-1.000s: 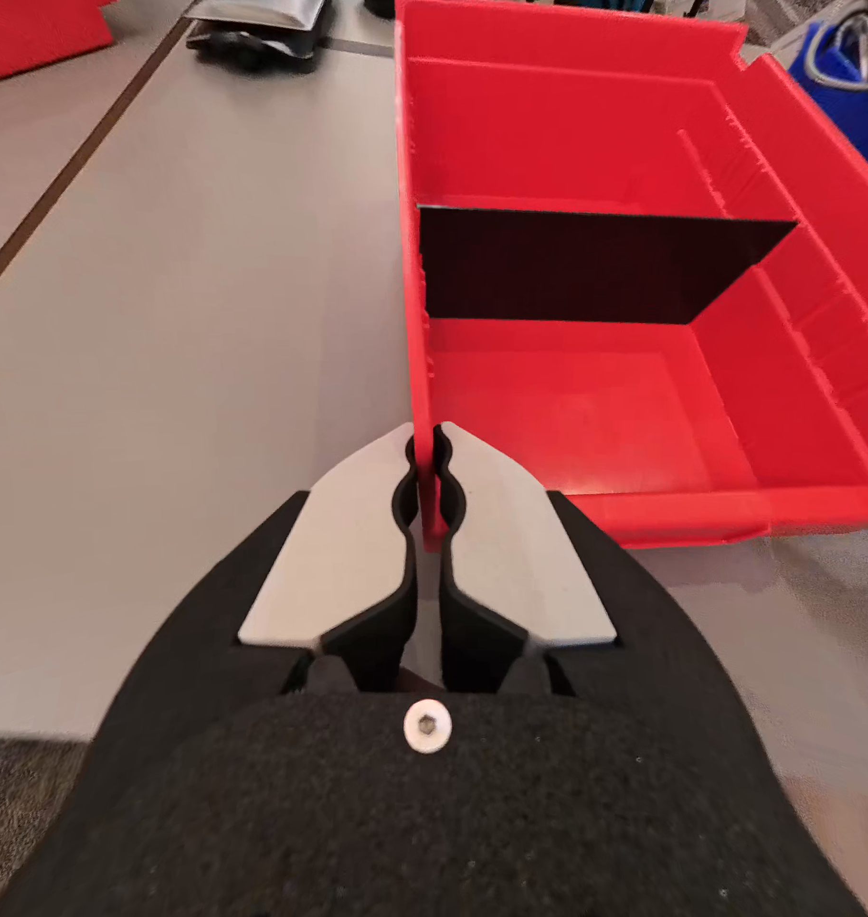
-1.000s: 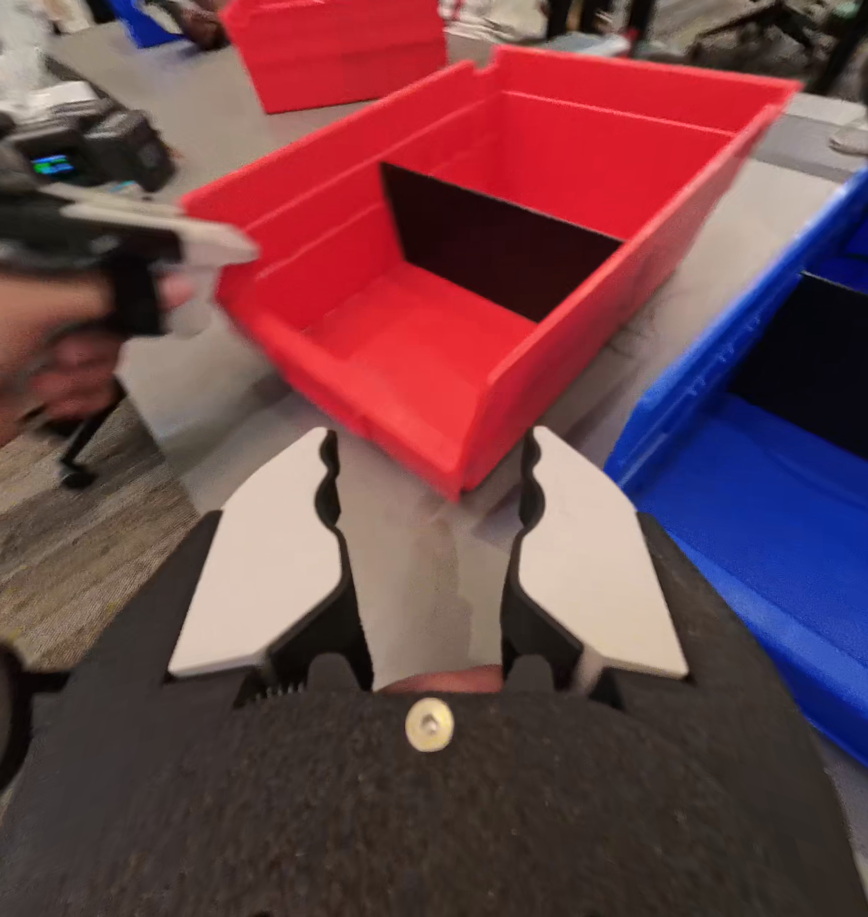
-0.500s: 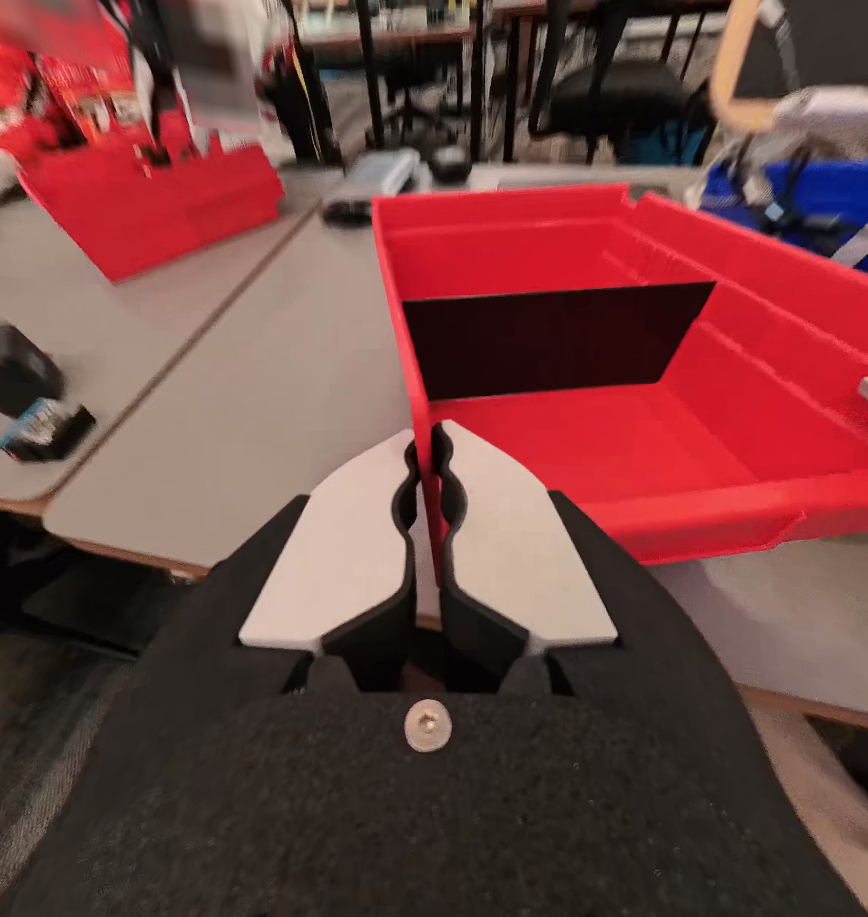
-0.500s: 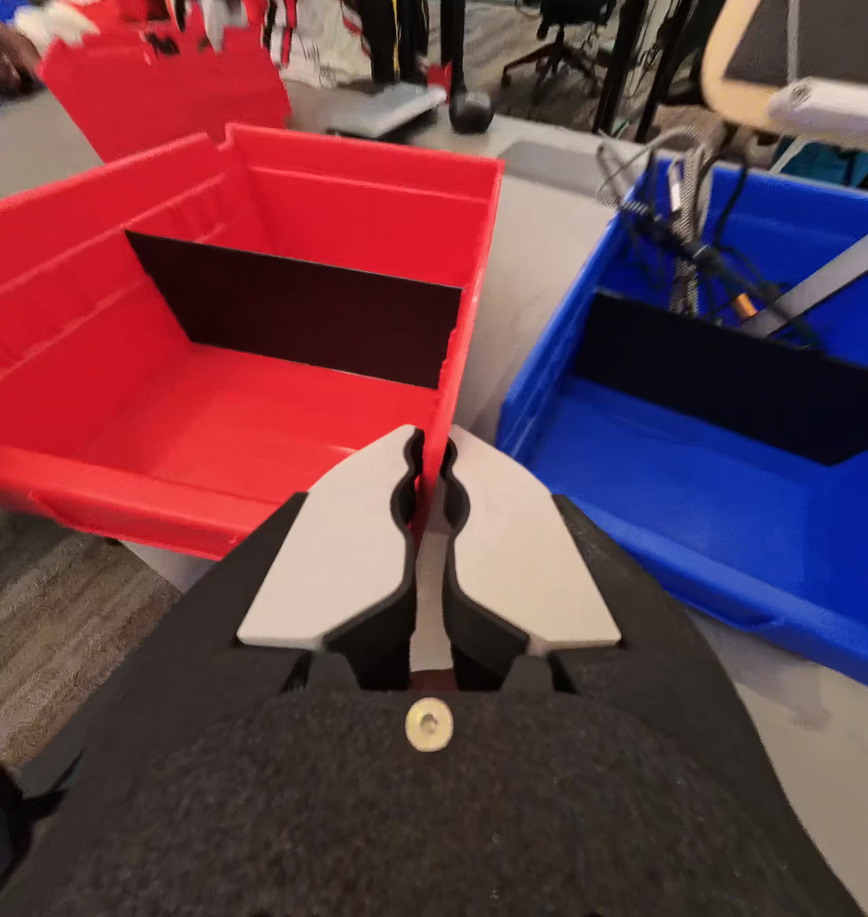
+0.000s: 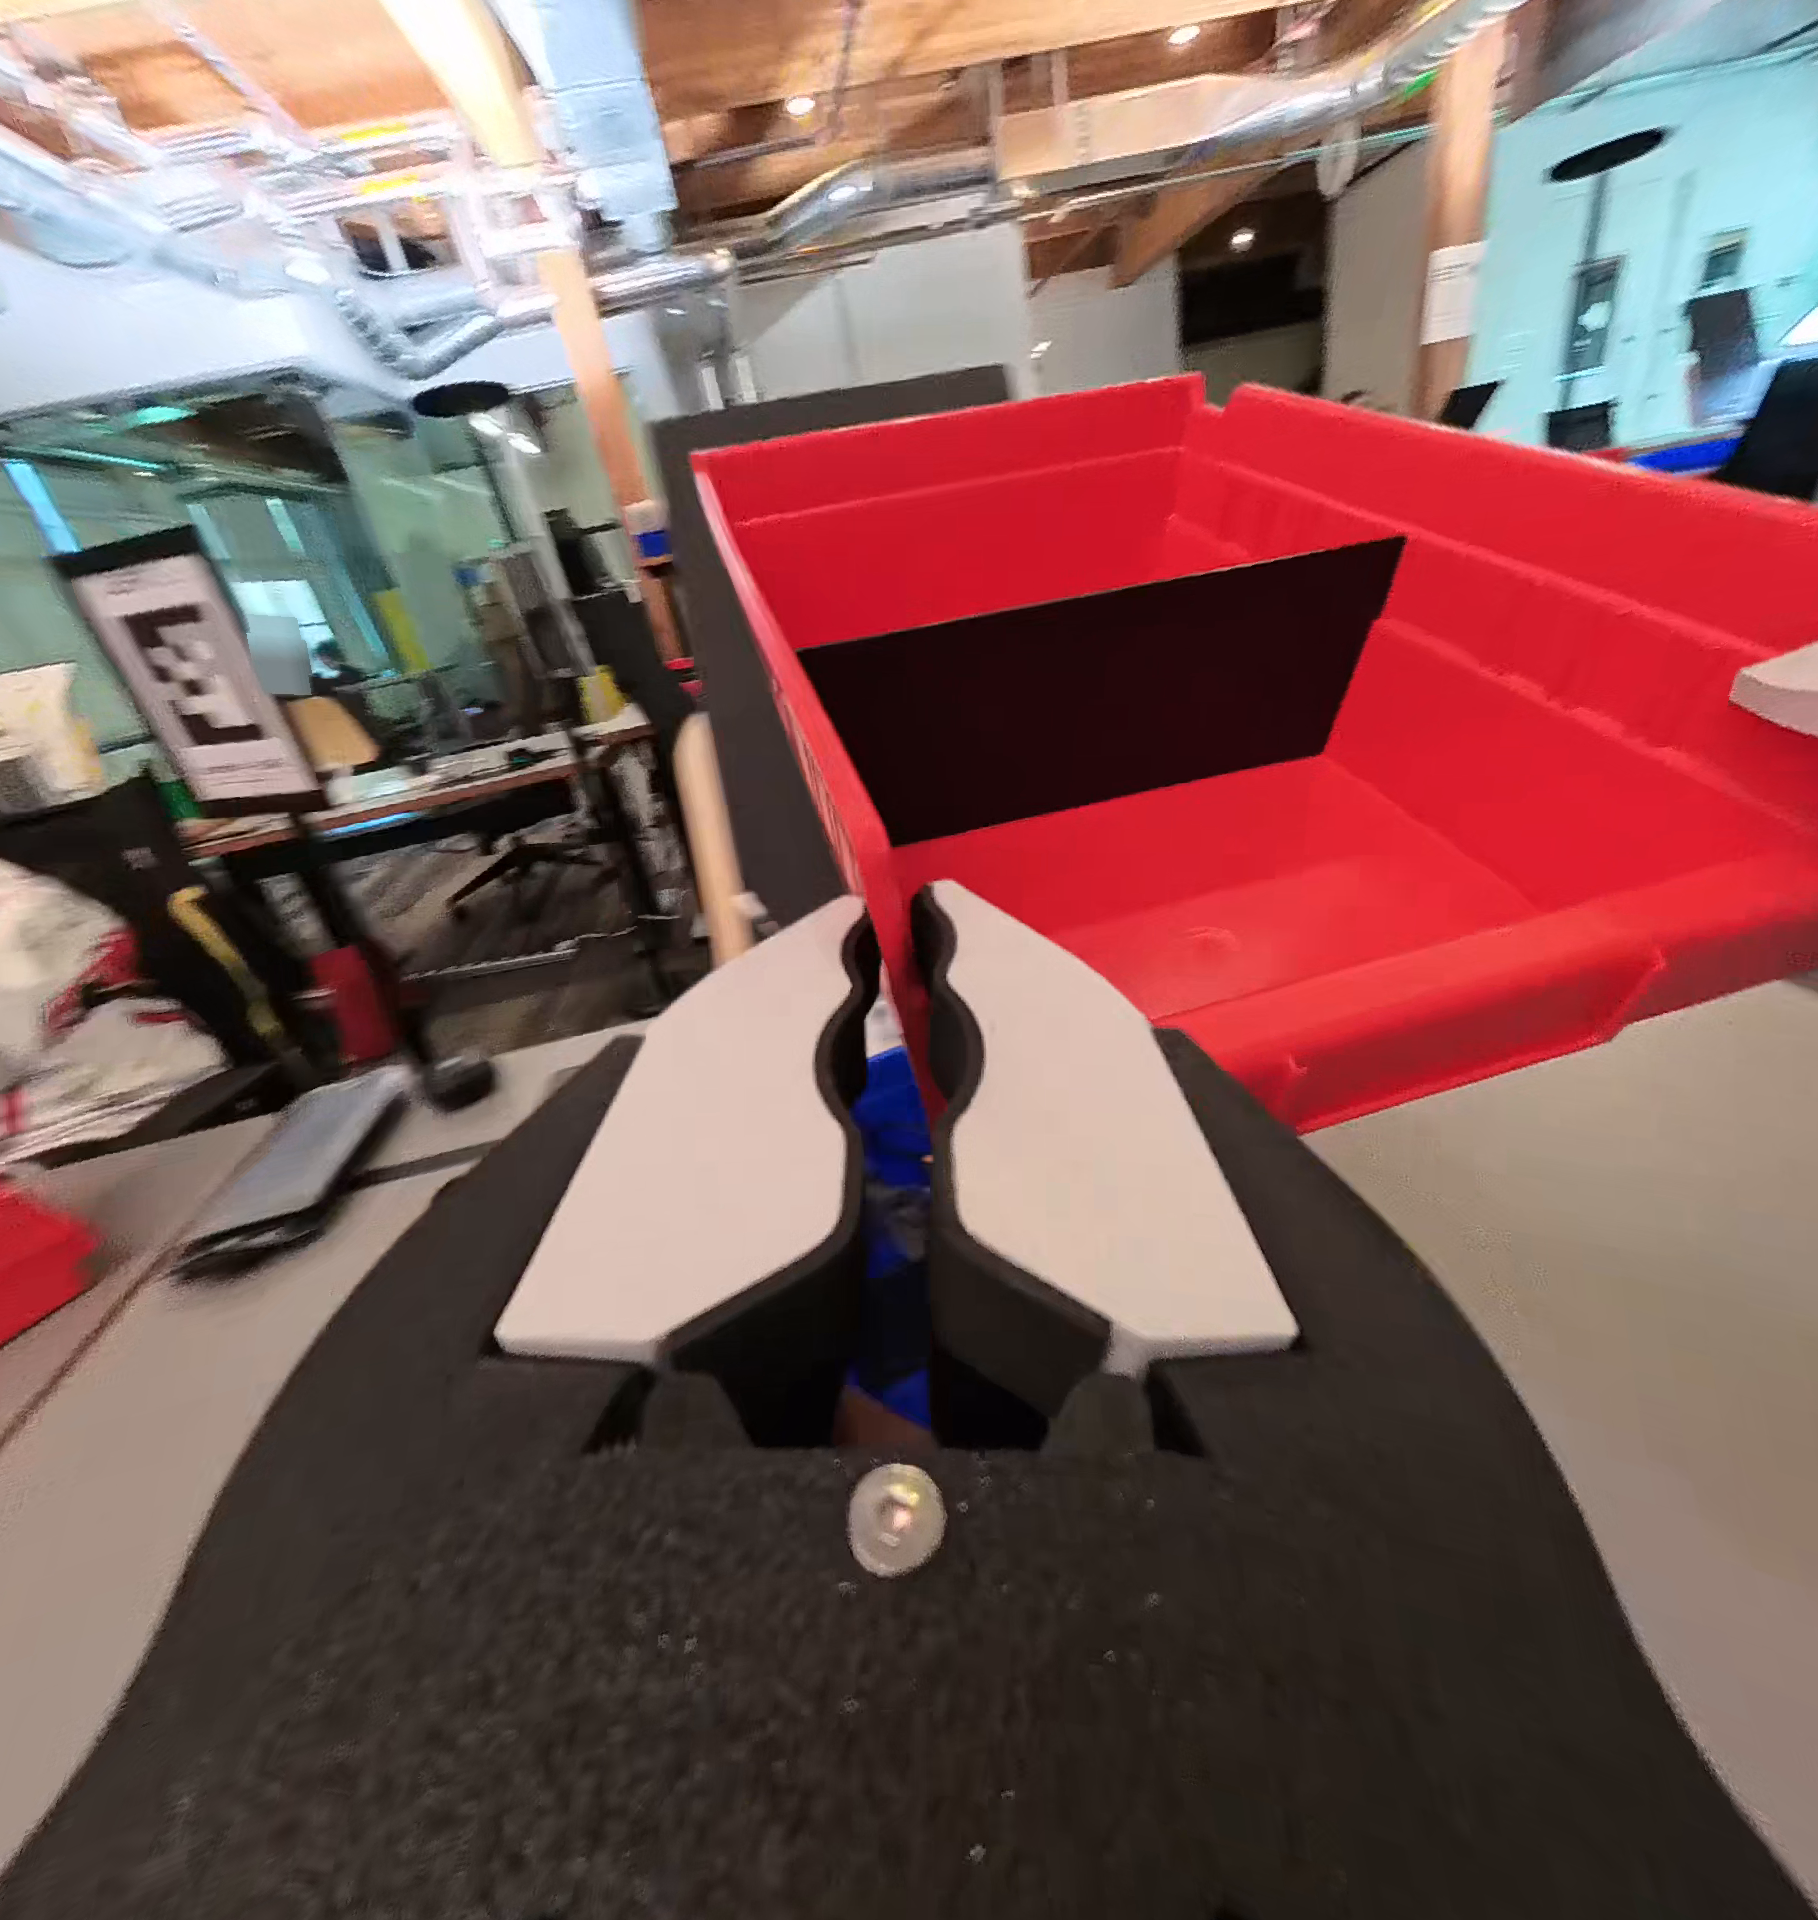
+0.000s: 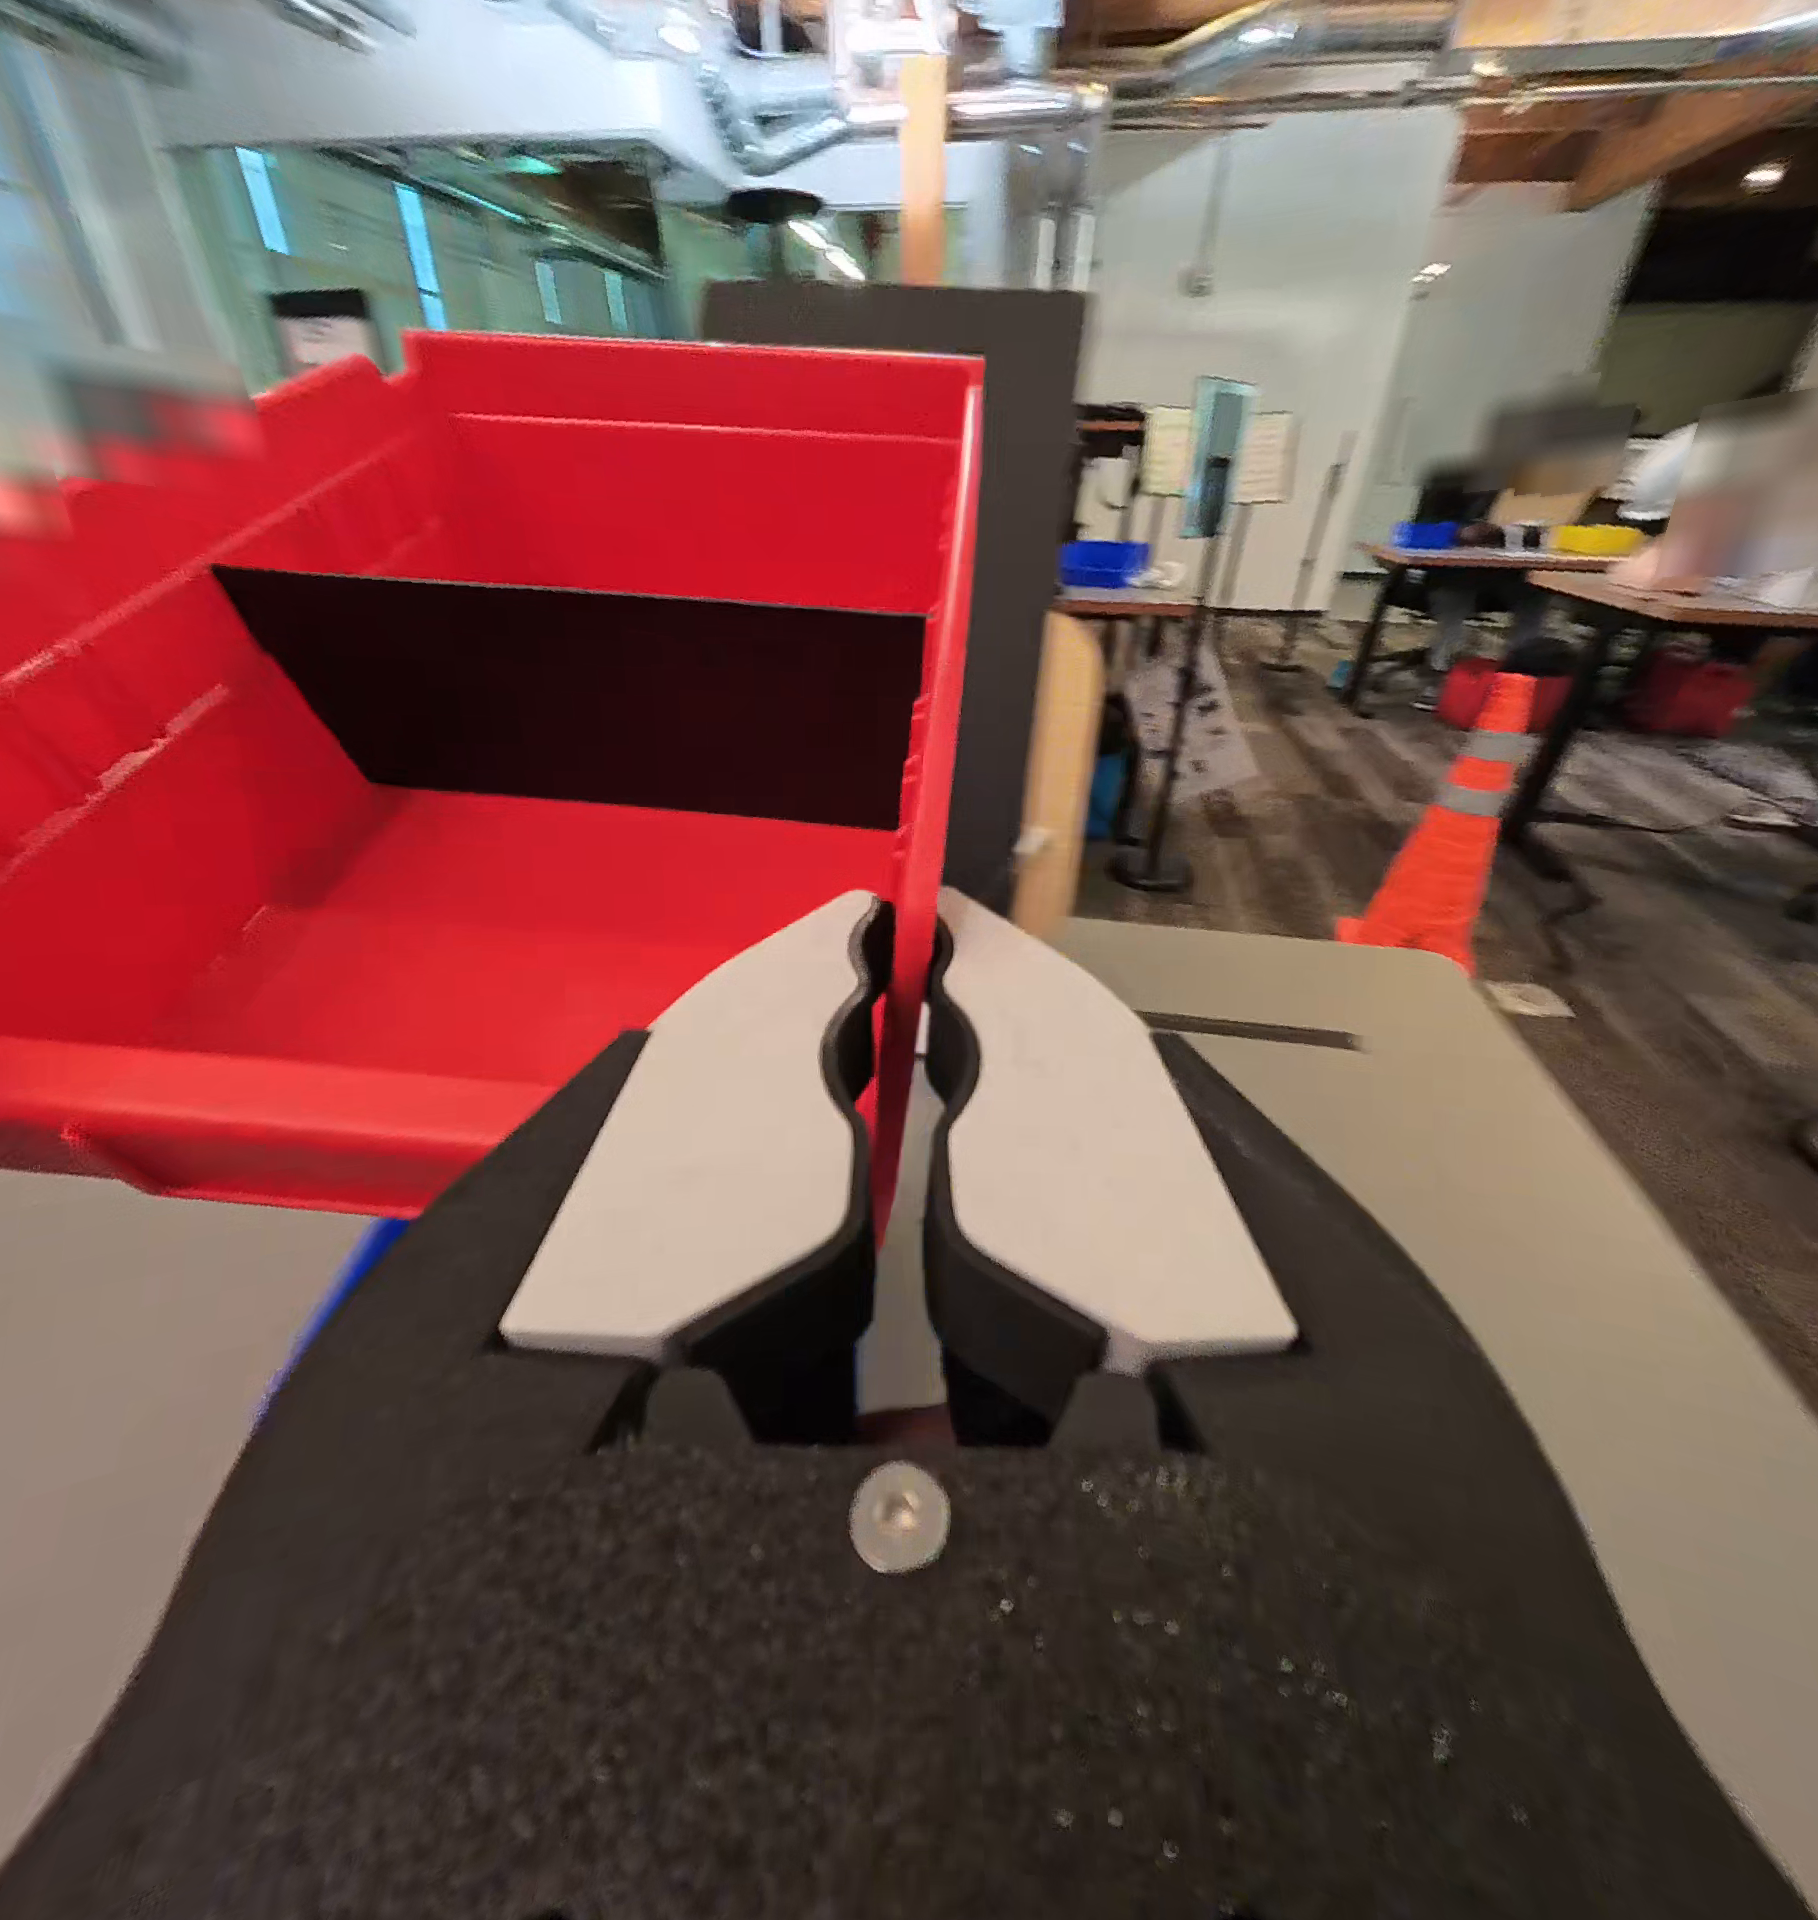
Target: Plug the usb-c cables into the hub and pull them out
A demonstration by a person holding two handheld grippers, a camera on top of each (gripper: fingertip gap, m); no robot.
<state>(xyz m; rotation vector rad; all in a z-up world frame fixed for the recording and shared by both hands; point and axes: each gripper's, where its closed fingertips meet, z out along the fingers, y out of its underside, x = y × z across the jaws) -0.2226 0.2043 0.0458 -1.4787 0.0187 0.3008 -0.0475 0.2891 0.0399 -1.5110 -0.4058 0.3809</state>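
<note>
With both of my handheld grippers clamped onto it, a large red plastic storage bin (image 5: 1300, 914) hangs tilted in the air above a pale grey tabletop (image 5: 1611, 1299). My left gripper (image 5: 889, 914), two pale grey fingers with black wavy pads, is nearly closed, pinching the thin left side wall of the bin near its low front corner. My right gripper (image 6: 910, 920), built the same way, is nearly closed on the thin right side wall near the front, the red wall edge running up between the pads. Inside the bin, a flat black divider panel (image 5: 1092, 696) stands upright across its width, splitting it into a front and a back compartment; the front compartment that I can see holds nothing, and the back one is mostly hidden behind the panel. I cannot see the usb-c cables or the hub in either view. In the left wrist view, a tip of the other gripper shows at the far right edge, at the bin's opposite wall. A sliver of a blue bin (image 5: 889, 1143) shows below, through the gap between my left fingers. Beyond the table, in the right wrist view, an orange traffic cone with grey bands (image 6: 1445, 831) stands on the wood-pattern floor, with desks further back.
</note>
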